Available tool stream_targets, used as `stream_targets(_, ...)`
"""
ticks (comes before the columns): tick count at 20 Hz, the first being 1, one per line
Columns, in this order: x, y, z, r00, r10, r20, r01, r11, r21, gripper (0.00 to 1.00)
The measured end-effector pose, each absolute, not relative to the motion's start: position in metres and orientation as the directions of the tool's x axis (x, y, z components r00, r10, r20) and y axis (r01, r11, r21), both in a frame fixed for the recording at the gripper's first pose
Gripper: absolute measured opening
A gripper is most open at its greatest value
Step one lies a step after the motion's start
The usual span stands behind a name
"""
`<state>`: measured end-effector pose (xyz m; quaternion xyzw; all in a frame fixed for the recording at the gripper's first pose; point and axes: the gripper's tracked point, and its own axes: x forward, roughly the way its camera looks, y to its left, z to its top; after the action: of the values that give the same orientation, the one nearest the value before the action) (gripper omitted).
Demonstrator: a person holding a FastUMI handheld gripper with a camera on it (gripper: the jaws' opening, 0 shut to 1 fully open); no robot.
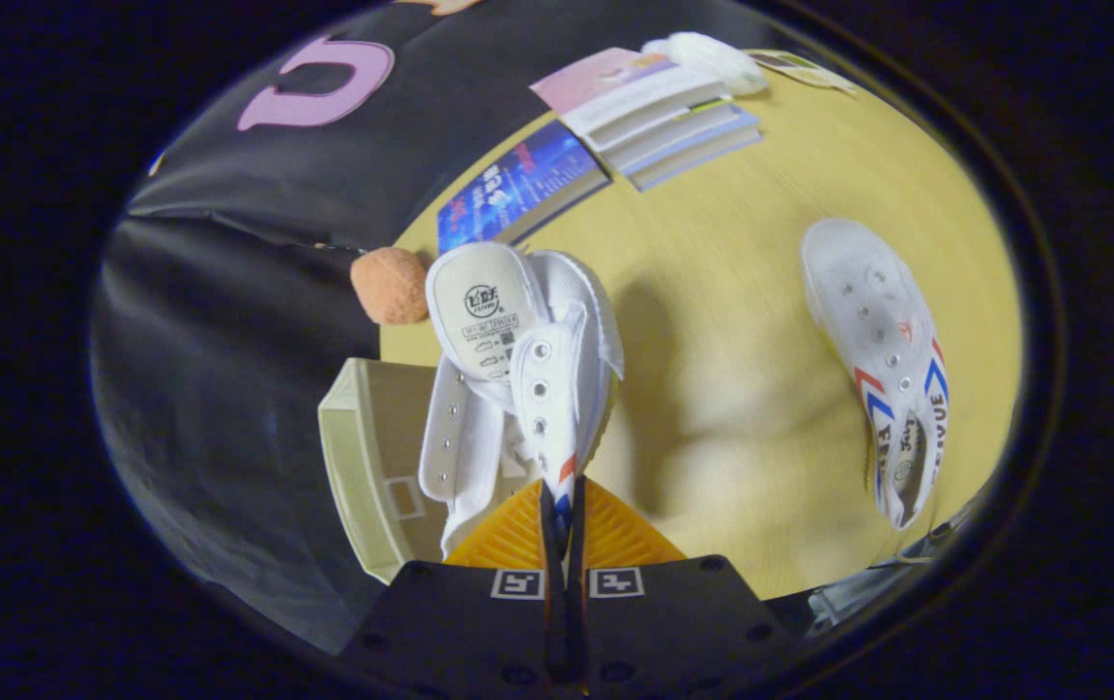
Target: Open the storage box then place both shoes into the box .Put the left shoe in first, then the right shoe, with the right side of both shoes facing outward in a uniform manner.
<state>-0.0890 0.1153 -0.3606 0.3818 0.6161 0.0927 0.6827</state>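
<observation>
Tabletop (761,292) of pale yellow wood grain filled most of the scene, its near edge cut off behind the gripper body and its left edge ending against the dark cloth wall (226,321), which hung in soft folds. A storage box (363,467) of cream plastic stood at that left edge, just beyond the fingers; much of it was hidden by the held shoe, so whether its lid was open could not be told. A stack of books (654,117) lay at the far side of the table, with a glossy blue-covered book (518,185) beside it; their far ends were blurred. The first shoe (528,389), white canvas with metal eyelets and no laces, hung from the gripper (562,520) with its tongue flopped forward, showing the printed insole; its heel and sole were hidden behind the fingers. The fingers had closed almost together, pinching the thin eyelet flap of this shoe between them, and their ridged pads (615,535) flared out to either side. The second shoe (883,360), the same white canvas with red and blue chevrons on its side, lay flat on the table well to the right, its heel partly cut off. A fuzzy orange ball (390,285) sat at the table's left edge beyond the box, and a fluffy white lump (708,58) lay past the books, too blurred to identify.
</observation>
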Motion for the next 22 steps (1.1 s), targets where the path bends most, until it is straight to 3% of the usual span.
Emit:
stream_targets(4, -0.059, 0.166, -0.285, 0.289, 0.681, -0.673, 0.236, 0.631, 0.739, 0.02)
stream_targets(8, -0.052, 0.240, -0.247, 0.257, 0.762, -0.594, 0.132, 0.581, 0.803, 0.02)
stream_targets(14, -0.059, 0.332, -0.296, 0.184, 0.761, -0.622, 0.068, 0.622, 0.780, 0.02)
stream_targets(22, -0.079, 0.341, -0.347, 0.161, 0.657, -0.737, -0.009, 0.747, 0.664, 0.02)
